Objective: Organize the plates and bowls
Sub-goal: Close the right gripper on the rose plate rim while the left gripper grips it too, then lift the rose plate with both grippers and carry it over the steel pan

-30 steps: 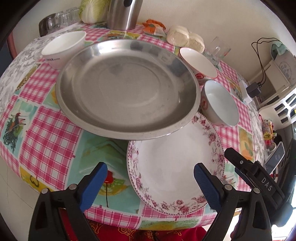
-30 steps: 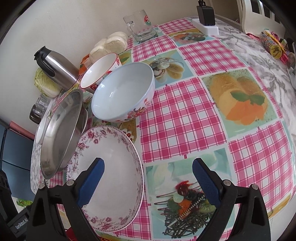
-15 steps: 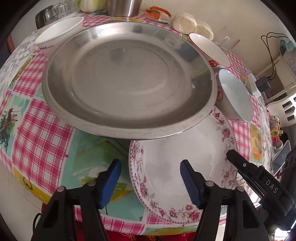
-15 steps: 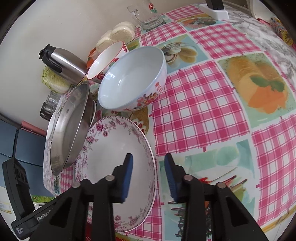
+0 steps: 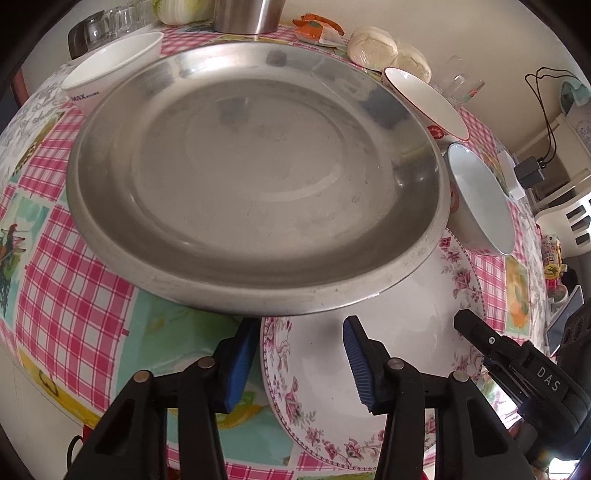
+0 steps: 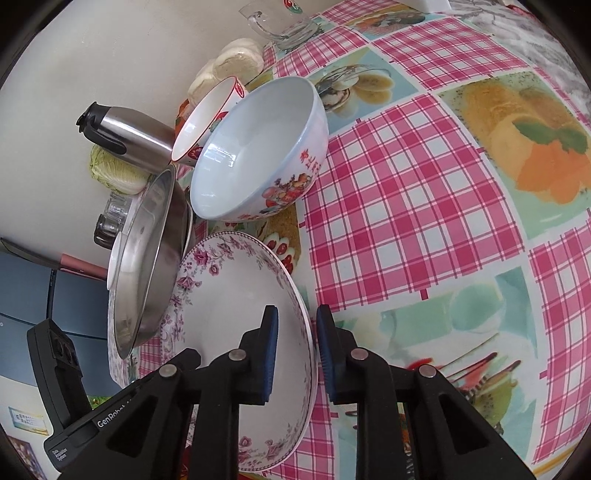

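Note:
A floral-rimmed plate (image 5: pixel 399 350) (image 6: pixel 229 306) lies at the table's near edge, its far side tucked under a big steel plate (image 5: pixel 255 177) (image 6: pixel 147 258). My left gripper (image 5: pixel 295 362) straddles the floral plate's left rim. Its jaws are closing, and the pads stand well apart from the rim. My right gripper (image 6: pixel 297 347) straddles the right rim, jaws closing, a sliver of plate still showing beside the inner pad. A pale blue bowl (image 5: pixel 480 199) (image 6: pixel 258 147), a red-rimmed bowl (image 5: pixel 424 99) (image 6: pixel 207 114) and a white bowl (image 5: pixel 110 62) ring the steel plate.
A steel flask (image 6: pixel 125 136), a cabbage (image 6: pixel 114 173), wrapped buns (image 6: pixel 236 62) and a glass mug (image 6: pixel 284 26) stand along the wall. The checked tablecloth (image 6: pixel 406 203) stretches bare to the right. The table's front edge drops off just below the floral plate.
Both grippers have sunk toward the floral plate. Their jaws have narrowed from wide open, the right much more than the left, and each now has a rim between its pads.

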